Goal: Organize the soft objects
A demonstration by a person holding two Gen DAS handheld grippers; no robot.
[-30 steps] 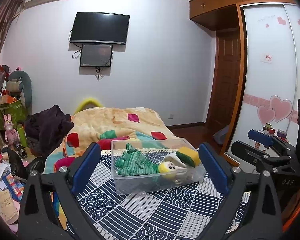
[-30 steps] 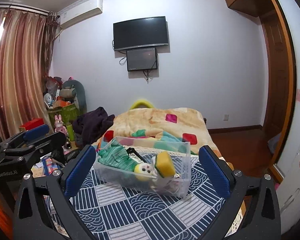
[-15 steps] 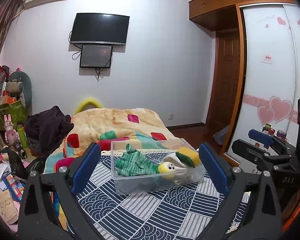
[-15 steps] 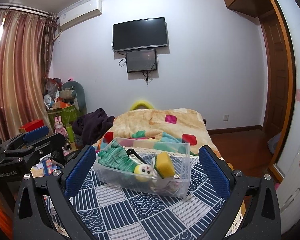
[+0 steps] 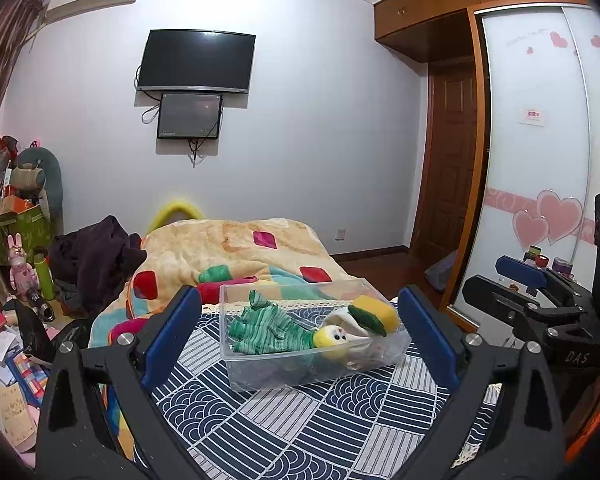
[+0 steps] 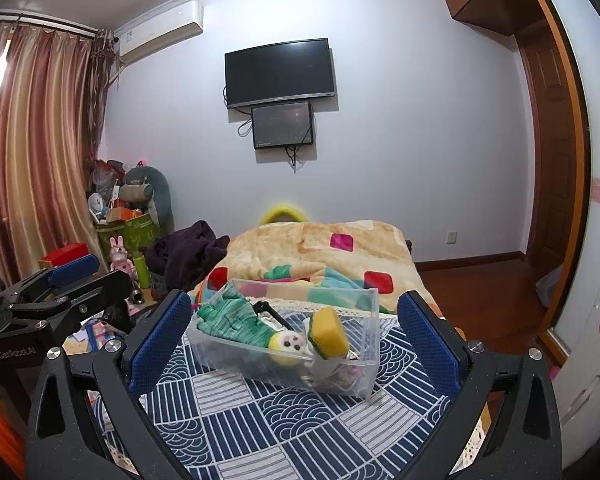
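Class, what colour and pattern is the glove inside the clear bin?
Green and white stripes on the glove, clearest in the left wrist view.

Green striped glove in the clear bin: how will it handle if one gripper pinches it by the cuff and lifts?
Likely floppy: the green striped glove lies slumped and creased in the clear bin, so its fingers should dangle. Probably light, being knit fabric. It touches the yellow plush toy, so it may drag that along.

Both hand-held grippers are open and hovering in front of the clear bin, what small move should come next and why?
Probably back both away and stop. The clear bin already holds the green striped glove, yellow plush and sponge. The left hand-held gripper and right hand-held gripper are empty, and no loose soft item shows on the patterned cloth.
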